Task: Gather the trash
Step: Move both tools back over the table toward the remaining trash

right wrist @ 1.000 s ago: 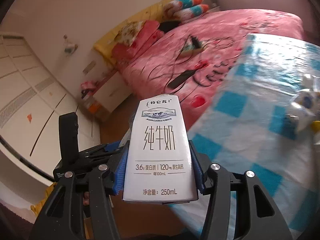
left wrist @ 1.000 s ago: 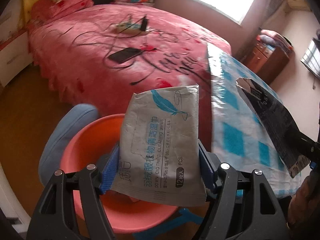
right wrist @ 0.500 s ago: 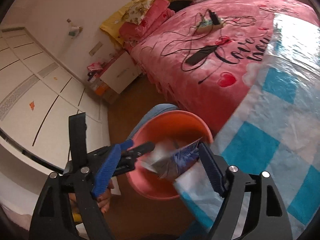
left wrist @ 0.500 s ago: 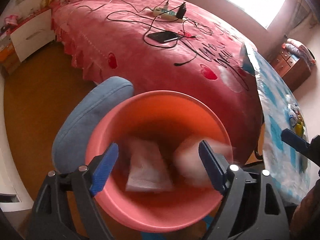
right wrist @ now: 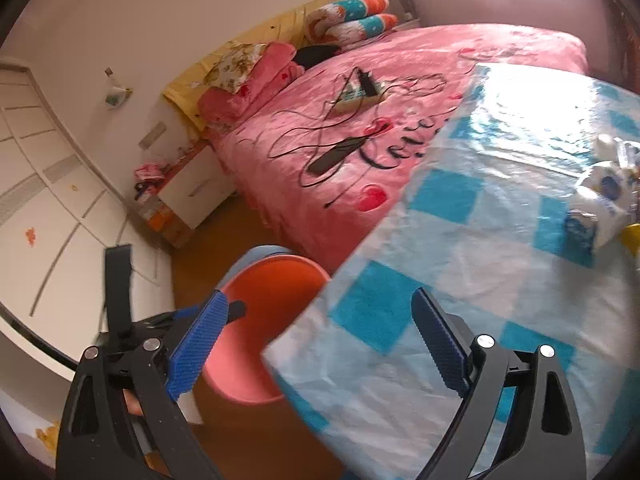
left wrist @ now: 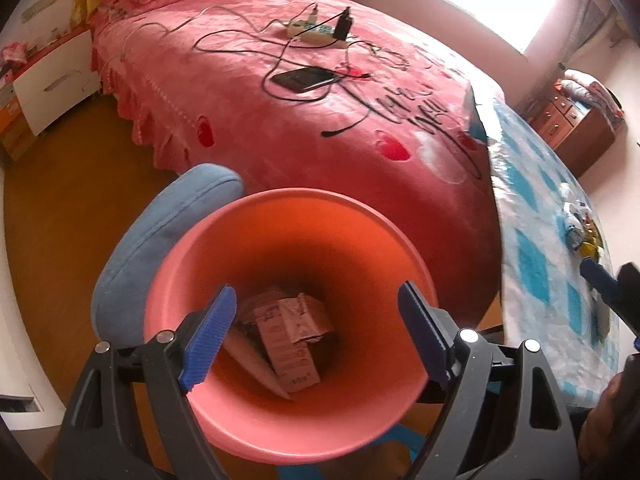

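My left gripper (left wrist: pixel 316 292) stands open over the mouth of the pink bin (left wrist: pixel 248 240), with nothing between its fingers. At the bottom of the bin lie a wipes packet and a milk carton (left wrist: pixel 288 340) among other trash. My right gripper (right wrist: pixel 320 296) hovers over the corner of the blue-checked table (right wrist: pixel 480 248) and the bin (right wrist: pixel 272 280); its jaws are opening and hold nothing. One of its blue fingers (left wrist: pixel 596 276) shows at the right edge of the left wrist view. Crumpled white and blue packets (right wrist: pixel 600 208) lie on the table's far right.
A blue cushioned seat (left wrist: pixel 160 236) presses against the bin's left side. The pink bed (left wrist: pixel 320 120) behind carries a phone (left wrist: pixel 304 78), a power strip (left wrist: pixel 312 32) and cables. A white nightstand (right wrist: pixel 192 192) and wardrobe doors stand to the left over a wooden floor.
Both grippers have opened. The wipes packet left my left gripper and the milk carton left my right gripper; both fell into the pink bin. Both hands have sunk a little.
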